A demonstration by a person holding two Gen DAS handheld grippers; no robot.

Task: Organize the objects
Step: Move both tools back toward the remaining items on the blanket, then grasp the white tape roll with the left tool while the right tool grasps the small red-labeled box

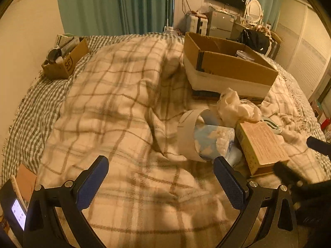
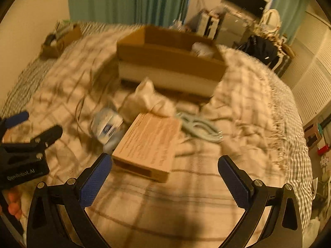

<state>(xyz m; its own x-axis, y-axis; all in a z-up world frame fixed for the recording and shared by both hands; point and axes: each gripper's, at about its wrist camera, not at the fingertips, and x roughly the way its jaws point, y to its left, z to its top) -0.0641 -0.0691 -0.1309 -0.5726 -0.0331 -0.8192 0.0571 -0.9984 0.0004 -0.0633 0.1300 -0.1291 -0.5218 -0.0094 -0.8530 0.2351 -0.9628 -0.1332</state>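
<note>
Left wrist view: the left gripper [image 1: 161,173] is spread wide and holds nothing; the paper-sleeved tissue pack [image 1: 203,135] lies just ahead of its right finger, the flat tan box [image 1: 261,144] beyond.

Right wrist view: the right gripper [image 2: 164,170] gapes wide, empty; the flat tan box [image 2: 149,144] sits between the fingertips, nearest the left one, with the large cardboard box [image 2: 169,57] farther ahead.

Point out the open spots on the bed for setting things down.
Free: blanket between small box and big box, and before the left tool. Crowded: paper roll, flat box, bag beside it.
</note>
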